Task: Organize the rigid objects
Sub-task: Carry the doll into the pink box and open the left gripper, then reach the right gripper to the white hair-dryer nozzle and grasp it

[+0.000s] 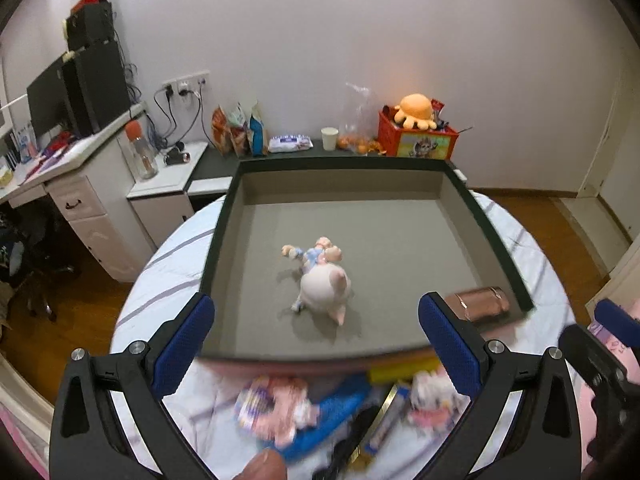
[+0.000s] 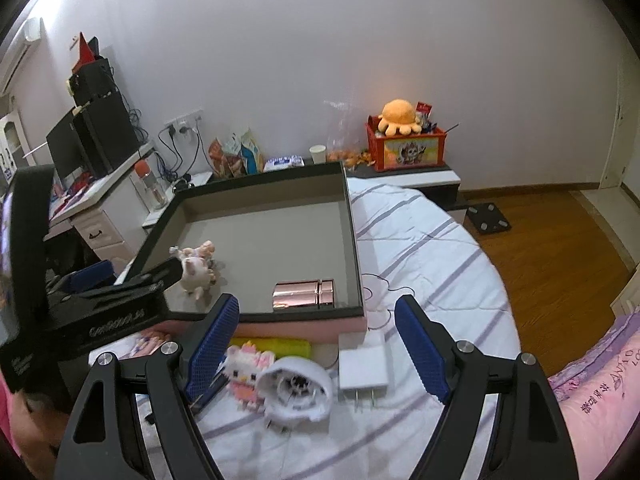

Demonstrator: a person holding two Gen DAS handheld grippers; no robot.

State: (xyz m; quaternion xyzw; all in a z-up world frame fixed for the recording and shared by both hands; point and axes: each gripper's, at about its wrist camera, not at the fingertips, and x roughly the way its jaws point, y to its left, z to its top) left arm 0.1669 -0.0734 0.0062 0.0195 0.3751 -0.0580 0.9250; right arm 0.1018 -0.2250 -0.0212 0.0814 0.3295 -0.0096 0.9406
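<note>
A dark-rimmed tray (image 1: 500, 240) with a grey floor lies on the bed. In it a pink and white pig figurine (image 1: 324, 284) lies on its side and a rose-gold cylinder (image 1: 480, 302) rests in the near right corner. My left gripper (image 1: 316, 312) hangs open over the tray's near edge, with nothing between its pads. My right gripper (image 2: 318, 308) is open too, above loose items in front of the tray (image 2: 352, 240): a white charger (image 2: 362, 364), a pink block figure (image 2: 248, 368), a white round piece (image 2: 298, 388) and a yellow bar (image 2: 272, 346).
The striped sheet (image 2: 420, 248) covers a round bed. A sideboard at the back holds a red crate (image 2: 408, 148) with an orange plush, a paper cup (image 2: 319, 154) and snack bags. A desk (image 1: 60, 168) stands left, with wood floor and a scale (image 2: 488, 216) on the right.
</note>
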